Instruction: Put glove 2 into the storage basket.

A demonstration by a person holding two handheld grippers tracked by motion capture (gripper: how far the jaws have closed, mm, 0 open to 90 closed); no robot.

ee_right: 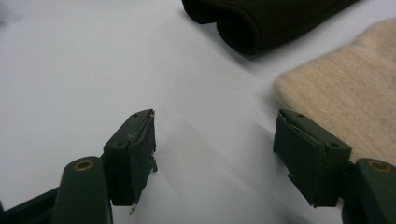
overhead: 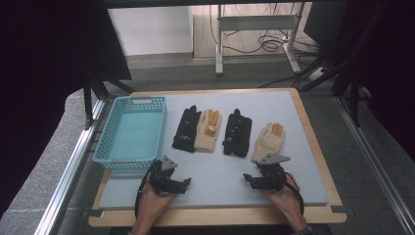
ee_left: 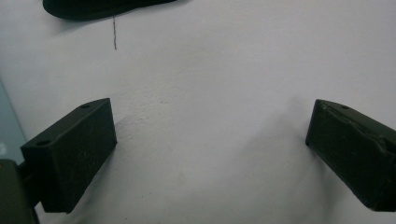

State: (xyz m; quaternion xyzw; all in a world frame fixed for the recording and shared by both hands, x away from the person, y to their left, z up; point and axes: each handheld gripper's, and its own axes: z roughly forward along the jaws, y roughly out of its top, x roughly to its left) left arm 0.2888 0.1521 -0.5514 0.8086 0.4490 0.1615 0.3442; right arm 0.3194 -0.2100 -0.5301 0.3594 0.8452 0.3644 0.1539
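— Ahead of each claw, what is lying?
— Four gloves (overhead: 226, 132) are lying in a row on the worktop (overhead: 293, 105); left claw (overhead: 172, 182) and right claw (overhead: 262, 180) are gaping wide, empty, presumably readying a pick.

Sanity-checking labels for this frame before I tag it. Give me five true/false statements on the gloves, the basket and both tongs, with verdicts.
1. The light blue plastic lattice basket holds a glove. False: it is empty.
2. Four gloves lie in a row on the grey mat: black knit glove, beige knit glove, second black glove, second beige glove. True.
3. The left tongs are shut on a black glove. False: the jaws stand wide apart over bare mat, holding nothing.
4. The right tongs are open, with the second beige glove's cuff beside one jaw. True.
5. The basket sits to the right of the gloves in the high view. False: it sits to their left.
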